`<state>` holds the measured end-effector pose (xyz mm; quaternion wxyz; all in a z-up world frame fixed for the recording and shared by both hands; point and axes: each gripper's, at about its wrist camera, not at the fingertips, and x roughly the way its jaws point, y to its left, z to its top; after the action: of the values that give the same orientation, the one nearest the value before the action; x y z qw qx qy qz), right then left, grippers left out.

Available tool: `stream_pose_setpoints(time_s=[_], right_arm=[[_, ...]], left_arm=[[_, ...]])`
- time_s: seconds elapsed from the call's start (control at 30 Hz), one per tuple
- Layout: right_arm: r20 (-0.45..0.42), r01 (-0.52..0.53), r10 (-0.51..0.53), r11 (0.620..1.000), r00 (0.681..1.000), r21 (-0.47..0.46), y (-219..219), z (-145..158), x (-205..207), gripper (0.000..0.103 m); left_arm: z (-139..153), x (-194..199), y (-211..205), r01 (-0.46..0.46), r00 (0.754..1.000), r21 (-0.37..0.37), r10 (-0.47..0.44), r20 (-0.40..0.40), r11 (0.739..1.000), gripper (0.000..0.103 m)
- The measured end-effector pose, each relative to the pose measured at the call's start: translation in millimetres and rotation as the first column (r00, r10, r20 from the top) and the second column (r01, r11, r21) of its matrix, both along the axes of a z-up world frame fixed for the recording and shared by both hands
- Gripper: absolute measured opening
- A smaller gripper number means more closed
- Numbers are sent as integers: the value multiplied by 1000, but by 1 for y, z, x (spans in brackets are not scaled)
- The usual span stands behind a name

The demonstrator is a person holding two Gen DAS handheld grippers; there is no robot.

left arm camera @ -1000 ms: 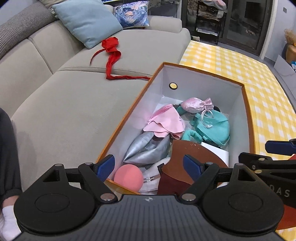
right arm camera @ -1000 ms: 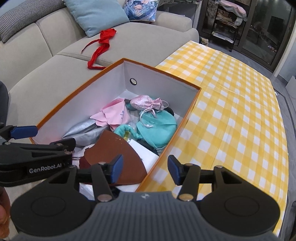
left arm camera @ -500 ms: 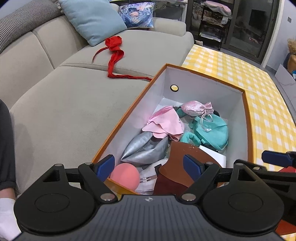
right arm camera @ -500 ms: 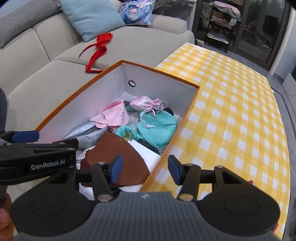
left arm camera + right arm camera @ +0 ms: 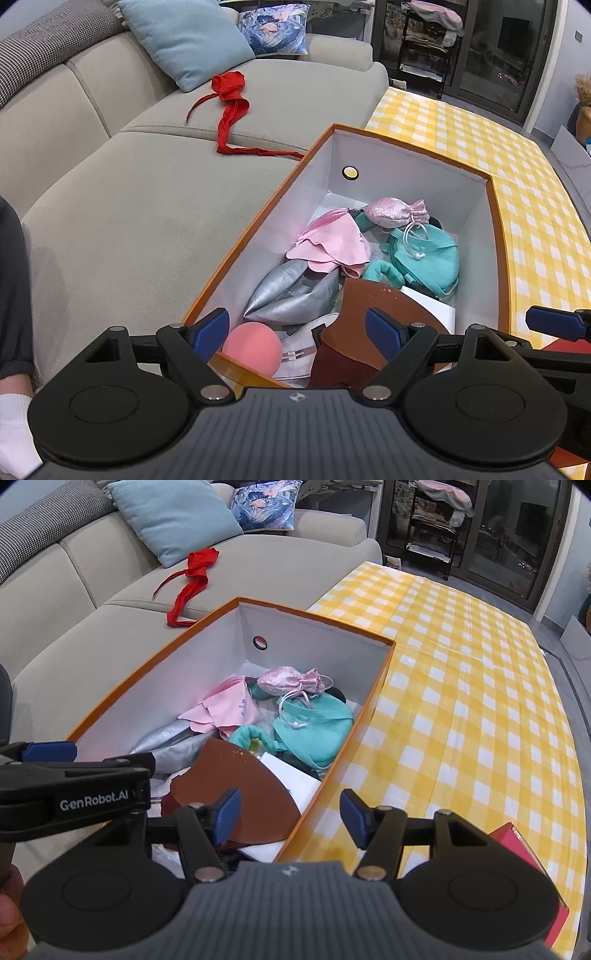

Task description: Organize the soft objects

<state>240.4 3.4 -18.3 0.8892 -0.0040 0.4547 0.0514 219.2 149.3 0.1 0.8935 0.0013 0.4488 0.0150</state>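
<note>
An orange box (image 5: pixel 406 155) with white walls holds several soft things: a pink ball (image 5: pixel 253 349), a silver pouch (image 5: pixel 288 295), a pink cloth (image 5: pixel 332 247), a pink satin drawstring pouch (image 5: pixel 393 212), a teal bag (image 5: pixel 428 258) and a brown leather piece (image 5: pixel 391 299). My left gripper (image 5: pixel 295 332) hovers open over the box's near end, gripping nothing. Over the box's right rim (image 5: pixel 373 694), my right gripper (image 5: pixel 290 816) has its jaws opening, with nothing between them. A red ribbon (image 5: pixel 231 107) lies on the sofa beyond the box.
The grey sofa (image 5: pixel 129 221) runs along the left, with a light blue cushion (image 5: pixel 184 40) and a patterned cushion (image 5: pixel 273 26) at the back. A yellow checked cloth (image 5: pixel 461 701) covers the surface to the right. A pink-red box (image 5: pixel 524 856) sits near the right gripper. A person's leg and white sock (image 5: pixel 11 424) are at far left.
The right gripper's jaws stand a little wider than before. Both views have shifted only slightly, and the things in the box lie as they did.
</note>
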Motion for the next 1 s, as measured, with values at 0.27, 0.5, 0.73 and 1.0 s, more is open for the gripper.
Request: stream_pose_setpoints(time_s=[0.27,0.5,0.73,1.0], right_arm=[[4,1,-1,1000,1000,-6,-1,1,0,60],[4,-1,1,1000,1000,-11,-2,2,0,61],[3,-3,3,1000,1000,-17,-3,3,0,62],[4,-6,6,1000,1000,-23,-5,3,-1,63]], left_arm=[[1,-1,-2,10,1000,7,-10,4,1000,98],[1,-1,-4,18,1000,26,-18,9,999,98],[2,0,-6,25,1000,34,-26,11,999,98],[2,0,-6,27,1000,32,-28,11,999,98]])
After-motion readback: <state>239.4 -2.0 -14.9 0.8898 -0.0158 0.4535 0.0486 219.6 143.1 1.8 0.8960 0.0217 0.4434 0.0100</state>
